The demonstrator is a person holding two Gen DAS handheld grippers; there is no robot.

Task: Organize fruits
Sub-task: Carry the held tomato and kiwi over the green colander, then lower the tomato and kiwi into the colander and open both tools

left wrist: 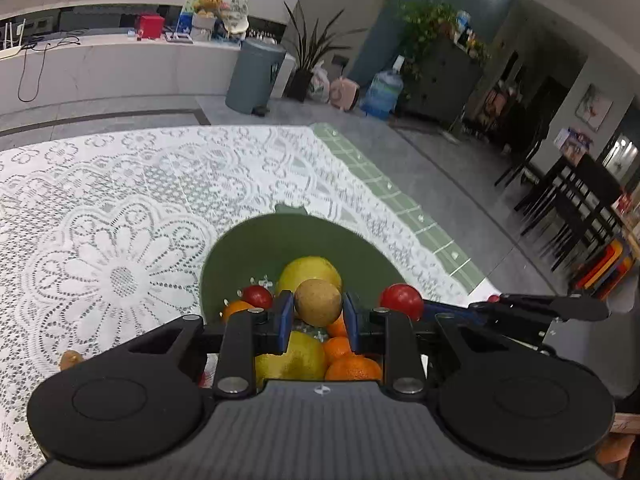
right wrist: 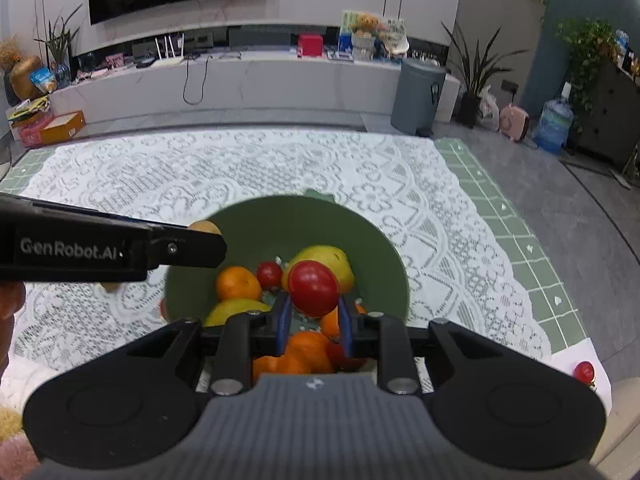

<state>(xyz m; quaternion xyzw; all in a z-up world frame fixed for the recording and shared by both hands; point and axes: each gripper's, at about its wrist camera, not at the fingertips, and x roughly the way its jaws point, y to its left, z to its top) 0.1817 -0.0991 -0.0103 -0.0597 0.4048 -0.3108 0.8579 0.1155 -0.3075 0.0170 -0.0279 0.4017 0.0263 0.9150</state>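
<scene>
My left gripper is shut on a round brown fruit, held over the near side of a green bowl. The bowl holds yellow lemons, oranges and a small red fruit. My right gripper is shut on a red fruit, also above the bowl. In the right wrist view the left gripper reaches in from the left with the brown fruit at its tip. In the left wrist view the right gripper comes in from the right with the red fruit.
A white lace cloth over a green checked one covers the table. Another red fruit lies on a white sheet at the right edge. A small brown piece lies left of the bowl. The table's right edge drops to the floor.
</scene>
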